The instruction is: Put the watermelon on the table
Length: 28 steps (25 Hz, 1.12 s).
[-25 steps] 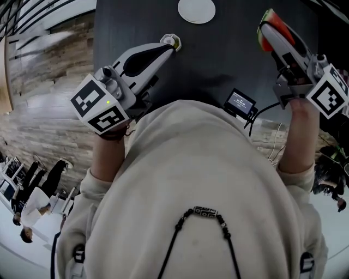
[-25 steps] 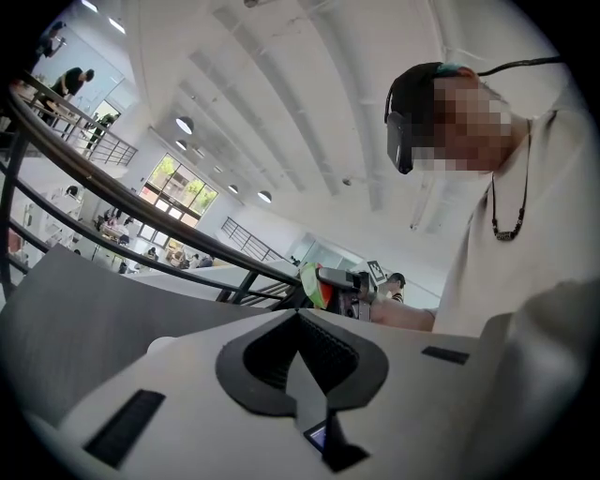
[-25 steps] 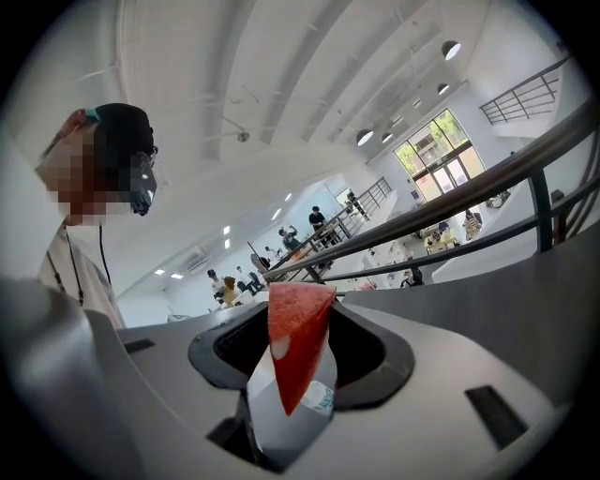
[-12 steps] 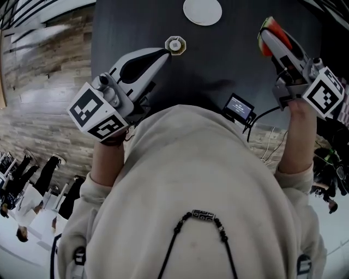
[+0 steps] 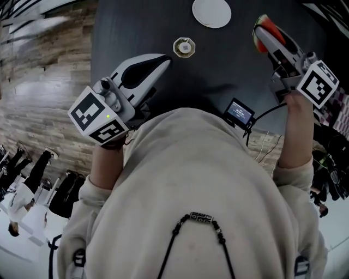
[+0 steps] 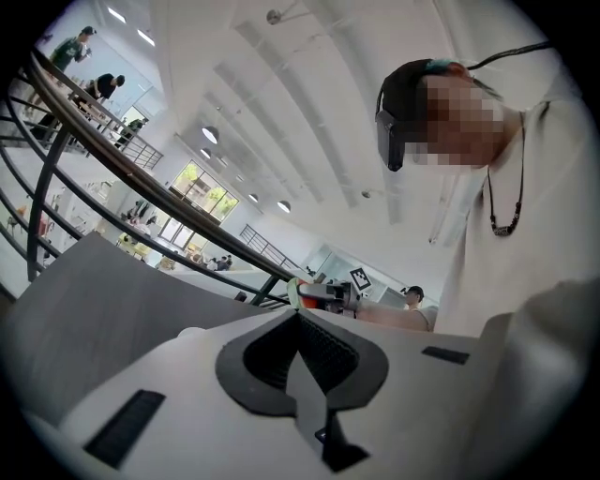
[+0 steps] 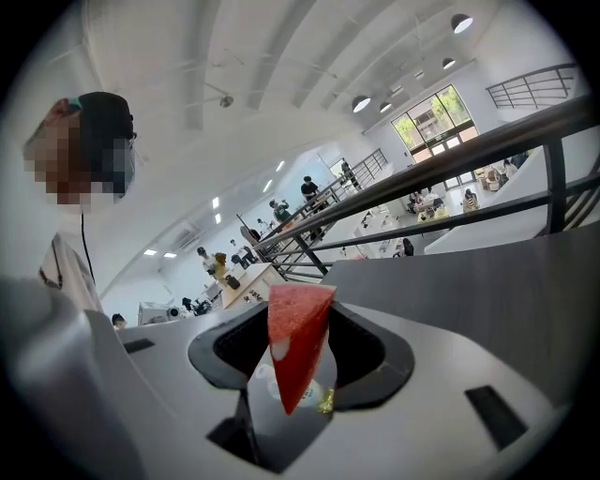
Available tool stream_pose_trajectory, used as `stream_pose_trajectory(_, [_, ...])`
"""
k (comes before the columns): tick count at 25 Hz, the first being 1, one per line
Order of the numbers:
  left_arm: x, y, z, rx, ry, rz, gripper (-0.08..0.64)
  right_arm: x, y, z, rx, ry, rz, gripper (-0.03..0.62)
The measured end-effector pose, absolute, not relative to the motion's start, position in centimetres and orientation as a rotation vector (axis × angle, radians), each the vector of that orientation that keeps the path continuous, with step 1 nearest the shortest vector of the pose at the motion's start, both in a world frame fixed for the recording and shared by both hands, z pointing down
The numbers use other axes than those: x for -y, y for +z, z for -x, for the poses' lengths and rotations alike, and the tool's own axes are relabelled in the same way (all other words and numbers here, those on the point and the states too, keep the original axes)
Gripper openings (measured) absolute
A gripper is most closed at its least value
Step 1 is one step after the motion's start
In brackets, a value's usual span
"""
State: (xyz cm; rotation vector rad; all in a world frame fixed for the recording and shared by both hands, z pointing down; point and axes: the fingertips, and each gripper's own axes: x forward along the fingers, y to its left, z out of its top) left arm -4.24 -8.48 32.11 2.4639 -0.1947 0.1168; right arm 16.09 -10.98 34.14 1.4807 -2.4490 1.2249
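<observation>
A red watermelon wedge (image 5: 265, 34) with a green rind is clamped in my right gripper (image 5: 268, 38), held above the right part of the dark table (image 5: 229, 65). In the right gripper view the watermelon wedge (image 7: 298, 342) stands point-down between the jaws of the right gripper (image 7: 300, 375). My left gripper (image 5: 163, 59) hovers over the table's left part, shut with nothing in it. In the left gripper view its jaws (image 6: 298, 323) meet at the tip, and the right gripper with the wedge (image 6: 296, 292) shows far off.
A white round plate (image 5: 211, 12) lies at the table's far edge, and a small octagonal dish (image 5: 184, 47) sits just beyond the left gripper's tip. A small screen device (image 5: 239, 113) with a cable rests at the near edge. Wooden floor (image 5: 49, 82) lies to the left.
The view has shifted: plate and octagonal dish now appear further right and lower. The left gripper's tip has drawn back from the dish. The right gripper keeps its hold on the wedge.
</observation>
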Motion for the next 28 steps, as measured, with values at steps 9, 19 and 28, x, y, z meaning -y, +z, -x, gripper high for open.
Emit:
stream_pose_trajectory(9, [8.6, 32.7, 5.4, 0.253, 0.093, -2.442, 0.006, 12.5, 37.1, -16.1, 2.381, 1.239, -1.433, 0.206])
stream_pose_trajectory(19, [9.2, 33.0, 7.2, 0.297, 0.082, -2.414, 0.006, 15.4, 41.5, -15.6, 2.308, 1.279, -1.368, 0.206])
stream_pose_trajectory(28, [9.4, 33.8, 8.8, 0.348, 0.083, -2.383, 0.006, 17.8, 47.1, -15.4, 2.199, 1.363, -1.333, 0.206])
